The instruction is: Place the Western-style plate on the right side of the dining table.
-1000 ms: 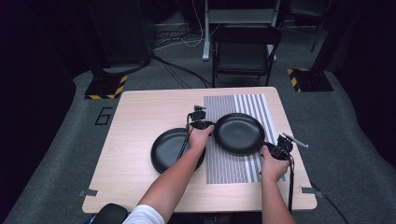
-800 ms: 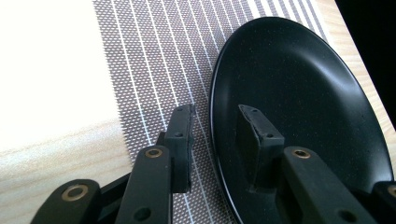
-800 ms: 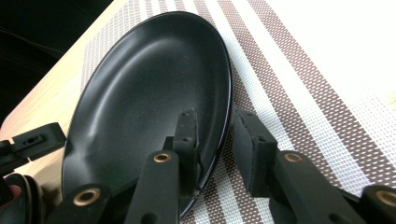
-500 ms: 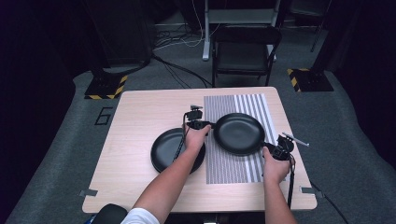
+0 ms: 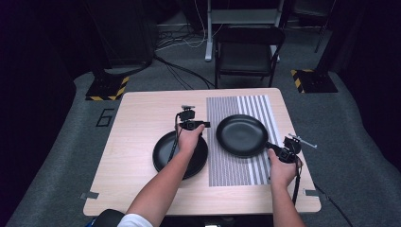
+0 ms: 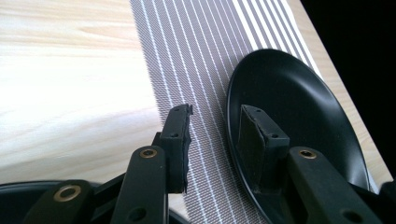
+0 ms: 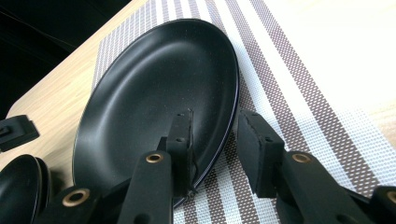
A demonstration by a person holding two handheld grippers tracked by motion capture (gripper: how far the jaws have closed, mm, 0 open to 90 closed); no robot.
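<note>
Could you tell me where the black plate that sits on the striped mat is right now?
In the high view, the round black plate lies flat on the grey-and-white striped woven placemat, right of centre on the wooden table, beside a stack of black plates.

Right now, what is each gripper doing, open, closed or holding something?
Left gripper: jaws just opening, off the black plate rim.
Right gripper: jaws just opening, plate rim between them, not pressed.

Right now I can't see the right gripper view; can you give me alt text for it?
The right claw straddles the near rim of a black plate lying on a striped placemat, its jaws just opened, not pressing on the rim. A second black plate sits at lower left on the wooden table.
</note>
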